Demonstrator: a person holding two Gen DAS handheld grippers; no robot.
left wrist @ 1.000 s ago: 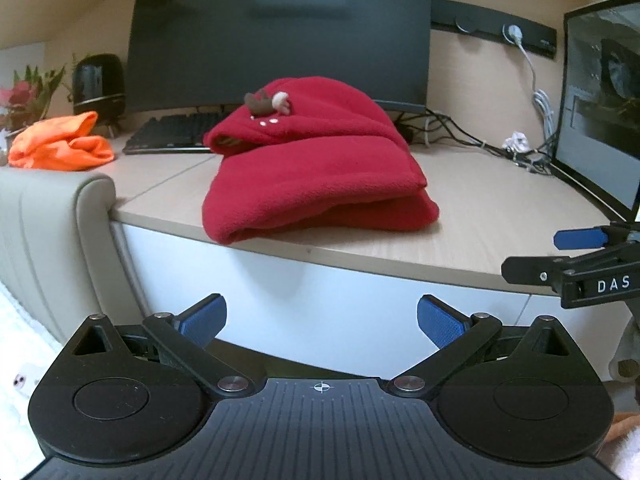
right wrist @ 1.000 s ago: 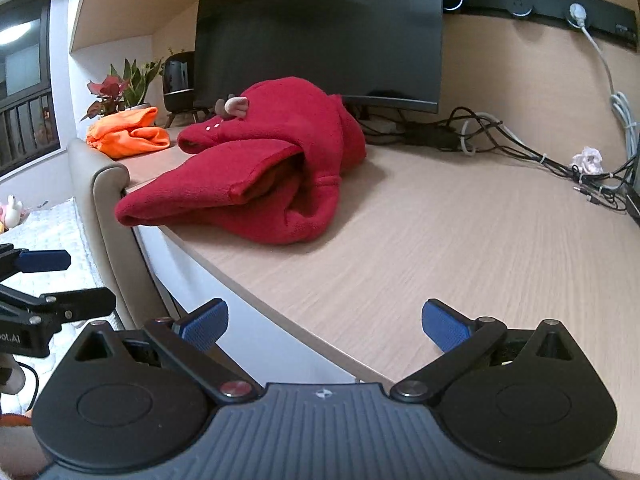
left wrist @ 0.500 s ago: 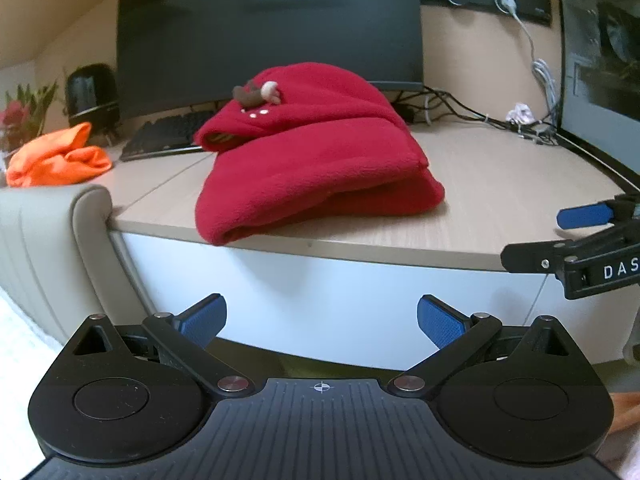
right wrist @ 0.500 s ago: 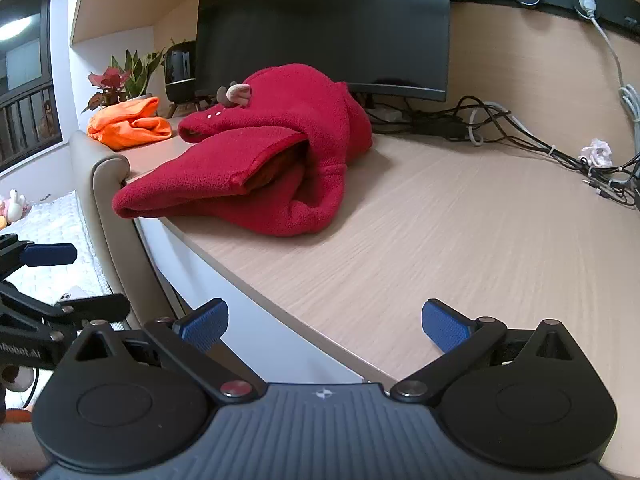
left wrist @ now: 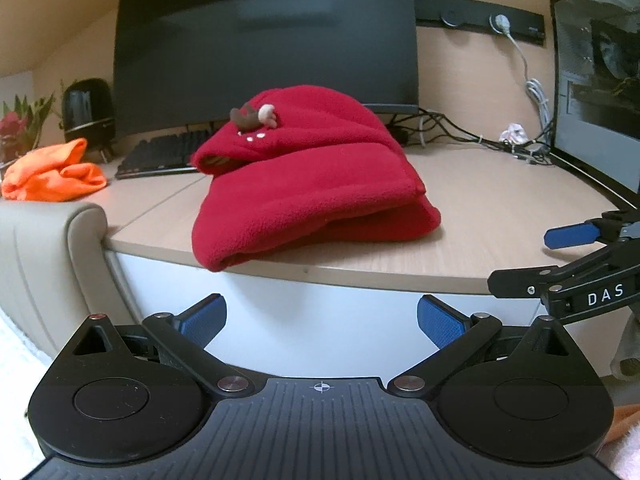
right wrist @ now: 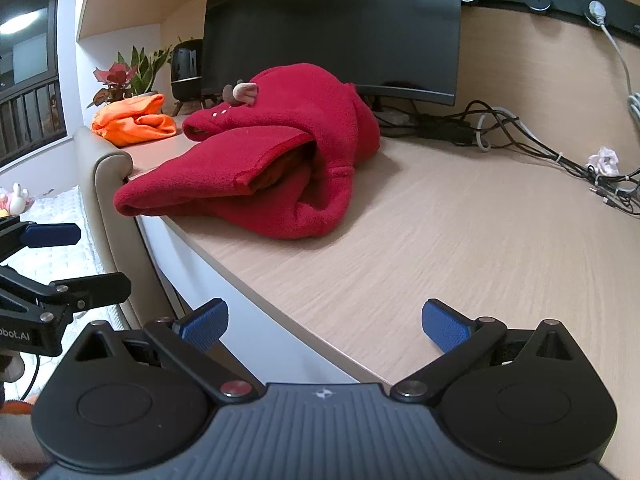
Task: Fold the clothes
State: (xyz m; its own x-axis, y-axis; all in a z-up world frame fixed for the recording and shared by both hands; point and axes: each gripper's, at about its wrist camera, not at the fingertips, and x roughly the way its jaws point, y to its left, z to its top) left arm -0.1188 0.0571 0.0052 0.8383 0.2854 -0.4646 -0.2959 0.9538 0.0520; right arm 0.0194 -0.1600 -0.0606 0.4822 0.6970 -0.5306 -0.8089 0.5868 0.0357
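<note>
Red fleece garment (left wrist: 308,184) lies folded on the desk edge (left wrist: 500,208), beyond both spread, empty grippers: left gripper (left wrist: 322,316), right gripper (right wrist: 324,320).

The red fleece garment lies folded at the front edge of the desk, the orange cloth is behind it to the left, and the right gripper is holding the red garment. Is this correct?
Not quite. The right gripper holds nothing: in the right wrist view its jaws stand open and apart from the red fleece garment. The rest is right: the garment lies folded at the front edge of the desk, with the orange cloth behind it to the left.

"DAS" in white on right hand-held gripper (left wrist: 576,254); "bot.AI" in white on left hand-held gripper (right wrist: 64,258).
</note>
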